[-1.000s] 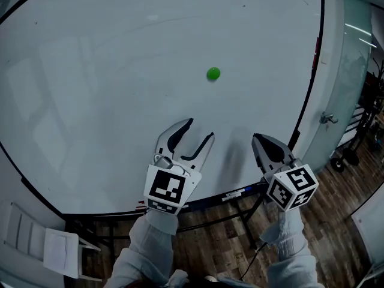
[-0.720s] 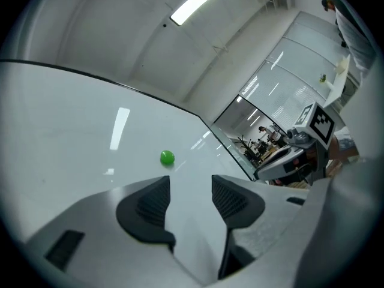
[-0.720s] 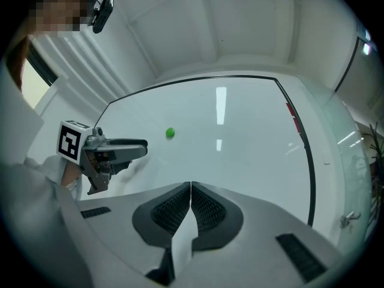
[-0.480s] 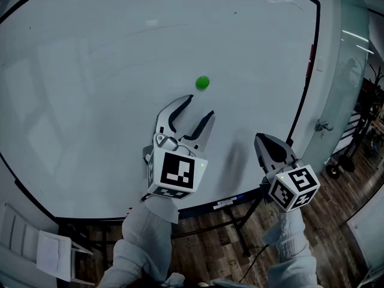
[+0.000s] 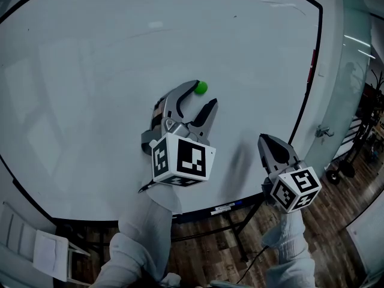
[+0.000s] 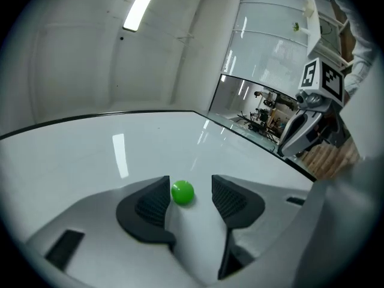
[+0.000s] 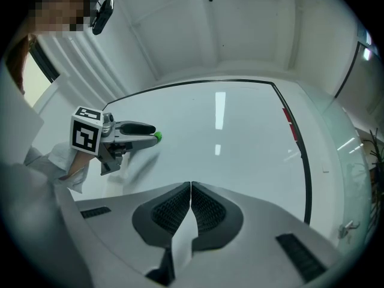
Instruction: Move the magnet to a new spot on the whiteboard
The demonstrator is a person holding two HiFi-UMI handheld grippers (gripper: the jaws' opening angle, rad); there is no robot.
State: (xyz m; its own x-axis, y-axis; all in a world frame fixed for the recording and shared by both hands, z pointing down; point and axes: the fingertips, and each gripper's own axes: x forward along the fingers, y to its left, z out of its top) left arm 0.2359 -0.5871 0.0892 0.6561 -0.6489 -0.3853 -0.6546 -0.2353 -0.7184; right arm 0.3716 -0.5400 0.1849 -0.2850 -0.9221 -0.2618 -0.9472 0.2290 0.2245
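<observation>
A small round green magnet point(image 5: 201, 87) sticks to the whiteboard point(image 5: 90, 71). My left gripper point(image 5: 203, 96) is open, its jaws on either side of the magnet. In the left gripper view the magnet point(image 6: 182, 192) sits between the pads, close against the left pad point(image 6: 153, 203), with a gap to the right one. My right gripper point(image 5: 271, 144) hovers lower right near the board's bottom edge, jaws shut with nothing between them point(image 7: 191, 203). From the right gripper view the left gripper point(image 7: 157, 133) and magnet point(image 7: 158, 137) show at left.
A black frame point(image 5: 311, 83) edges the whiteboard at right and bottom. A glass wall point(image 5: 354, 53) stands to the right, with a wheeled cart point(image 5: 348, 155) beyond. The board's stand point(image 5: 240, 233) rises from the wooden floor below. A white chair point(image 5: 42, 245) sits lower left.
My left gripper has moved up the board toward the magnet until its open jaws flank it. The right gripper has stayed about where it was.
</observation>
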